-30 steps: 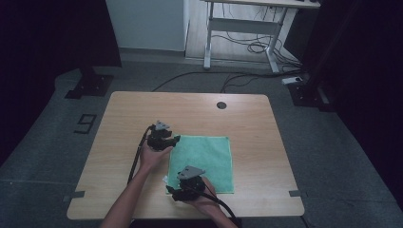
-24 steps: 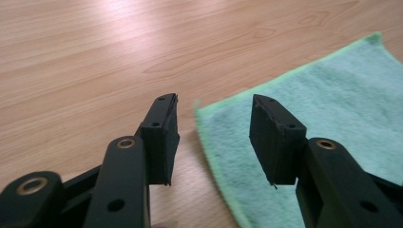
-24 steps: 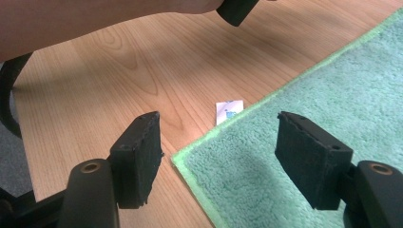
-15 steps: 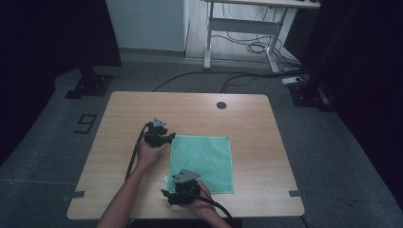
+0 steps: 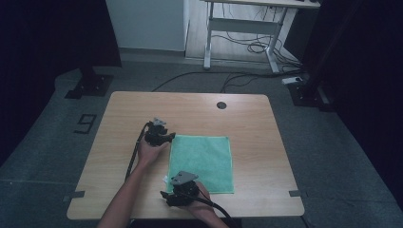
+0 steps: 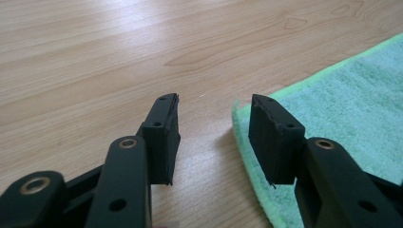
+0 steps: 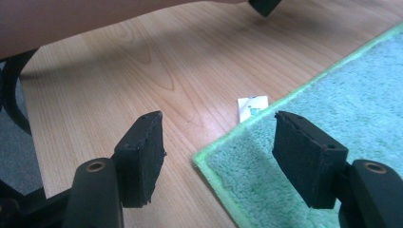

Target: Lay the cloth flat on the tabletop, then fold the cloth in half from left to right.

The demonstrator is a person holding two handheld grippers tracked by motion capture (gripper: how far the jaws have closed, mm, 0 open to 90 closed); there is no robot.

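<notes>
Green cloth [image 5: 202, 162] flat on wooden table [image 5: 247, 118], just 4 o'clock of centre. Left gripper [image 6: 214, 137] at cloth's 10 o'clock corner, jaws apart, straddling edge. Right gripper [image 7: 218, 156] at 7 o'clock corner, jaws wide apart, low over white tag [image 7: 252, 107].

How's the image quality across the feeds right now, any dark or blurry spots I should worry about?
High view: dim, surroundings nearly black, table and green cloth readable. Left gripper view: bright, cloth edge sharp, left tongs soft. Right gripper view: forearm shadow across the wood, right tongs blurred.
</notes>
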